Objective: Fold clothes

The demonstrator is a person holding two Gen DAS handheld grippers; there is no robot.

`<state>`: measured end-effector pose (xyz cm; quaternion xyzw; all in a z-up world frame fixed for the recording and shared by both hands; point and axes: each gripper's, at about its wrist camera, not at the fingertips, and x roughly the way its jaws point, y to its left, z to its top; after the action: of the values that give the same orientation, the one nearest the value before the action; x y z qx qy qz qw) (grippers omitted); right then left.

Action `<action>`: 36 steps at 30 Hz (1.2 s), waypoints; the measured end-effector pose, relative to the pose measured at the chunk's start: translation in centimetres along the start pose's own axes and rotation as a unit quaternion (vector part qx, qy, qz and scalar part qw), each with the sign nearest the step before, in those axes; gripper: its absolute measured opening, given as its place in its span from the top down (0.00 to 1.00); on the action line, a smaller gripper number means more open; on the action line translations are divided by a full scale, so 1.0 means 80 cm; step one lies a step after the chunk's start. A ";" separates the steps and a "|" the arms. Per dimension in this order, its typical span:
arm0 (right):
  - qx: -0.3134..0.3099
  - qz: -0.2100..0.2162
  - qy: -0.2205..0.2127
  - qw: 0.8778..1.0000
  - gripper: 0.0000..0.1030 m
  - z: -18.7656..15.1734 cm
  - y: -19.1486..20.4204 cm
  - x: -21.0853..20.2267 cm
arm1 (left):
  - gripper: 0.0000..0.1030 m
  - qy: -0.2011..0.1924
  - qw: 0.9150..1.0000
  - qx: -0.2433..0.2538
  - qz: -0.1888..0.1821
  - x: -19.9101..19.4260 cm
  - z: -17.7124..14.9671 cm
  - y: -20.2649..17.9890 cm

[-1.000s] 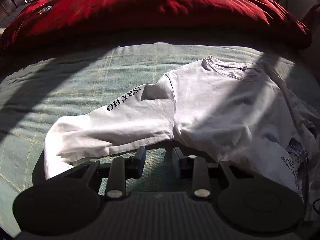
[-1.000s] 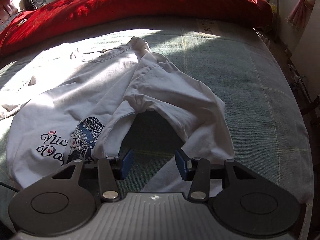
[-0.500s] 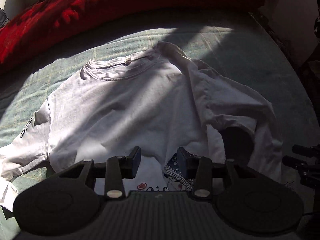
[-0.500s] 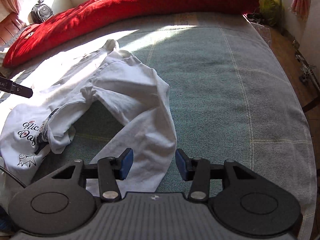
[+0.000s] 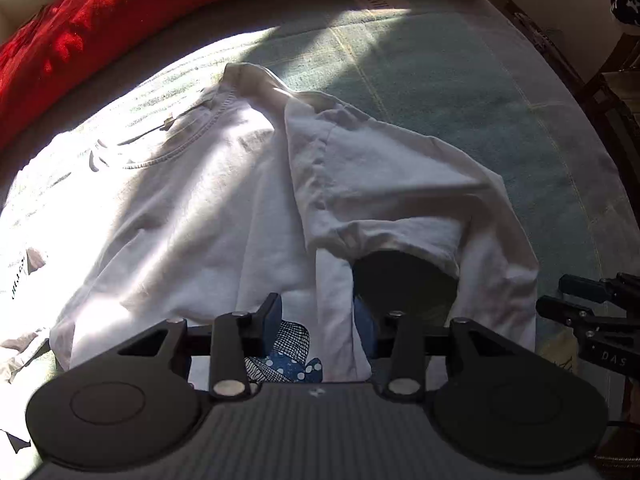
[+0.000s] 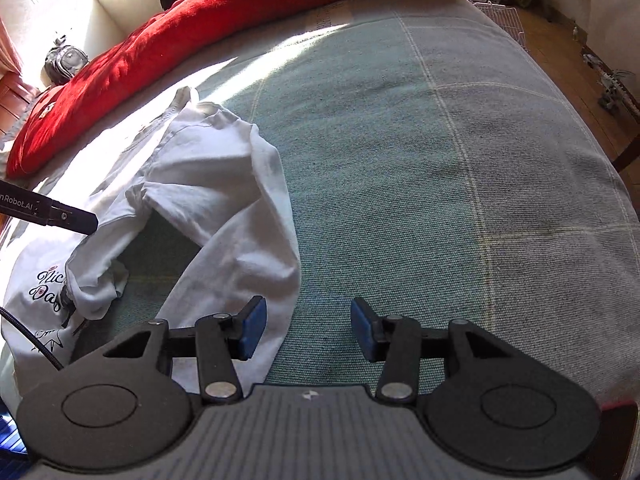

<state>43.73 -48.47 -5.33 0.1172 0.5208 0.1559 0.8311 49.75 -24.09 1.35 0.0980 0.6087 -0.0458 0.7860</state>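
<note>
Lying across a grey-green woven bedspread (image 6: 440, 168) with pale check lines, a white long-sleeved cotton shirt (image 5: 192, 208) fills the left and centre of the left wrist view, neckline toward the upper left. One sleeve (image 5: 400, 184) is folded back over itself at the right, arching over a dark gap of bedspread. A blue dotted cartoon print (image 5: 292, 356) shows on the shirt's front at the lower centre.

The left hand-held gripper (image 5: 318, 316) hovers over that print, and its jaws have just been opening; they now stand partly apart with a ridge of white cloth running between them, the pads not pressing on it. The right hand-held gripper (image 6: 306, 326) stands moderately wide with nothing between its blue pads (image 6: 252, 328), its left pad over the sleeve's edge and its right pad over bare bedspread.

In the right wrist view the shirt lies at the left. A thick red blanket (image 6: 224, 12) is bunched along the top of the bed.
</note>
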 end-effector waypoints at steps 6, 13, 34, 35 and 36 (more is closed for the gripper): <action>0.013 -0.014 0.004 1.000 0.50 0.004 -0.001 0.004 | 0.56 -0.020 1.000 0.000 -0.017 0.000 -0.011 0.011; 0.029 -0.006 0.011 1.000 0.50 -0.004 0.006 0.005 | 0.56 -0.054 0.998 0.016 -0.024 -0.006 -0.037 0.015; 0.057 0.009 -0.014 0.998 0.50 0.009 0.004 0.021 | 0.55 -0.108 0.994 -0.019 -0.026 -0.036 -0.082 0.039; 0.056 0.014 -0.015 0.998 0.50 0.012 0.006 0.025 | 0.55 -0.109 0.994 -0.020 -0.025 -0.036 -0.082 0.040; 0.052 0.022 -0.016 0.998 0.50 0.016 0.009 0.031 | 0.55 -0.109 0.993 -0.022 -0.024 -0.035 -0.082 0.042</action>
<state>45.84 -46.93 -6.58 0.1740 0.5124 0.1451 0.8283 43.47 -19.59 2.78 0.0599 0.5223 -0.0617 0.8484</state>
